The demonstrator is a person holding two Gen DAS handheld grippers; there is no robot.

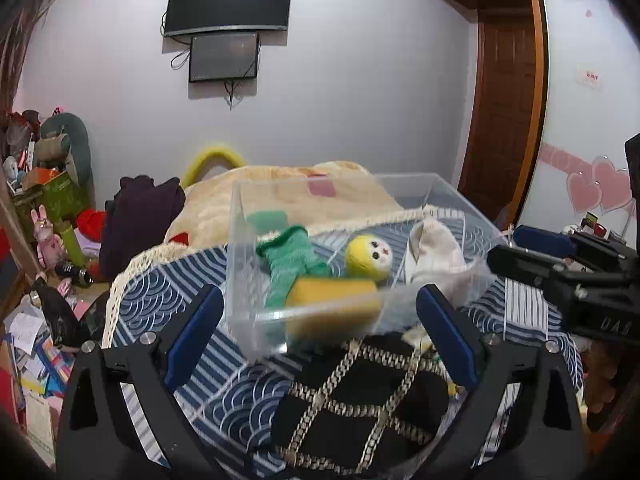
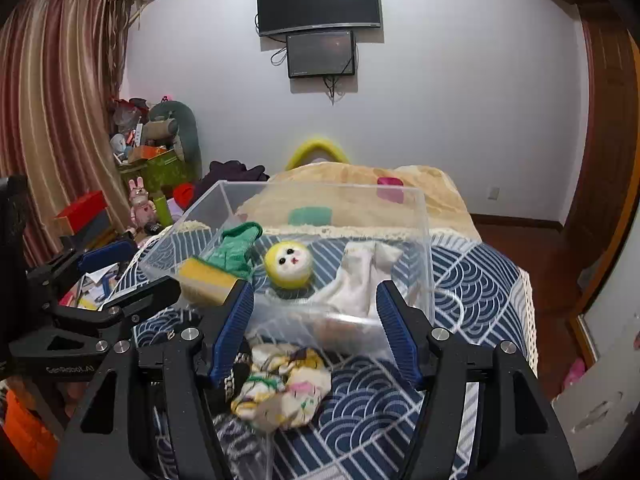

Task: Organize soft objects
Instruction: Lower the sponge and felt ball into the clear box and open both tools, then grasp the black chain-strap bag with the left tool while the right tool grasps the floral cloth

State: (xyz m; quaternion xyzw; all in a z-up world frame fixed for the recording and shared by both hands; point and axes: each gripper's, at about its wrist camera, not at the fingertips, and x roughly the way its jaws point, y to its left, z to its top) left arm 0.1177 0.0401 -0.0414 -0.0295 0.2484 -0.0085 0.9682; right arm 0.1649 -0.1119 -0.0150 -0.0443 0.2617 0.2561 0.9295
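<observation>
A clear plastic bin point(image 1: 400, 208) sits on the bed's blue wave-patterned cover point(image 1: 224, 400), with the soft things inside it. The green knitted sock point(image 1: 292, 264) lies at the bin's 9 o'clock side, its long axis running from the cuff at 12 o'clock toward the near wall. A yellow sponge point(image 1: 334, 300) lies across the sock's near end, long axis side to side, against the front wall. The round yellow plush head point(image 1: 368, 258) sits mid-bin, face turned toward the cameras. A white cloth point(image 1: 434, 256) is bunched at the 3 o'clock side.

The left hand-held gripper point(image 1: 320, 336) has its blue pads spread wide with nothing between them, hovering over a black quilted piece with chain trim point(image 1: 360, 400) outside the bin. The right hand-held gripper point(image 2: 316, 332) is likewise spread and empty, just short of the bin's point(image 2: 424, 240) near wall.

Only the right wrist view shows a crumpled floral cloth point(image 2: 284, 388) lying on the cover at 6 o'clock of the bin; the left view shows the quilted piece in full.
</observation>
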